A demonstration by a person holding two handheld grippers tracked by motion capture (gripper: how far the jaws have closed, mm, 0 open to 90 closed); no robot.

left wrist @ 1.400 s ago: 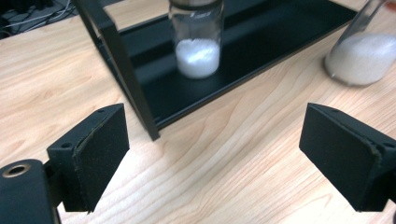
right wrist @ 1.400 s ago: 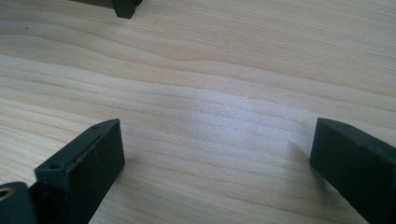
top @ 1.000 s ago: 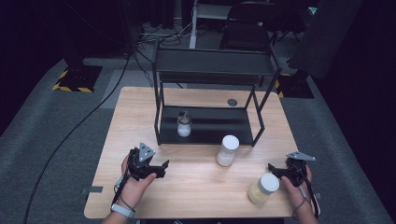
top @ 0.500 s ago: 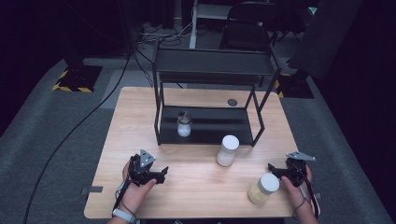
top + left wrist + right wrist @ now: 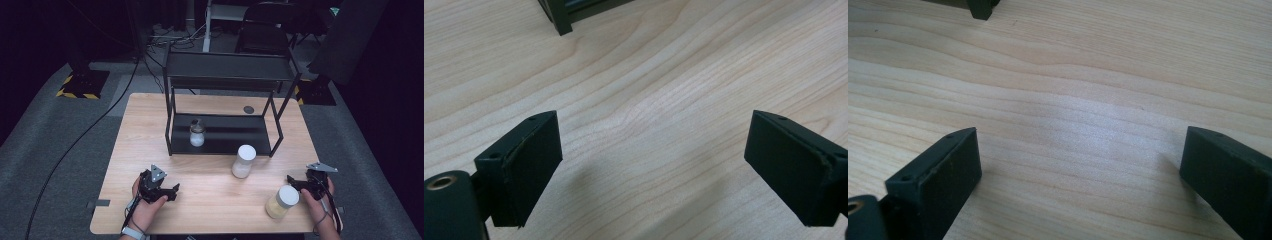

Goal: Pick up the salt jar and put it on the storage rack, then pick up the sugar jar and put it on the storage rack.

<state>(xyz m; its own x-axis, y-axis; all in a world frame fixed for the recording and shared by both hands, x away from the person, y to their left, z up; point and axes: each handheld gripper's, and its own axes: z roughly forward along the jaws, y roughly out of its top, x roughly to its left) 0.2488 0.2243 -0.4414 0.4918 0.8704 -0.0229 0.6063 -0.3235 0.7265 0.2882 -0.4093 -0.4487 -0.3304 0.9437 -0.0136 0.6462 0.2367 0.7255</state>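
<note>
High view, three jars (image 5: pixel 244 161), two grippers (image 5: pixel 172 190)

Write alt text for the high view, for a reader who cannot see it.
A person's hands hold a left claw and a right claw, both open, low over a wooden table. A yellowish jar sits beside the right claw, a white jar stands before a black two-tier rack, and a small jar is on its lower shelf.
</note>
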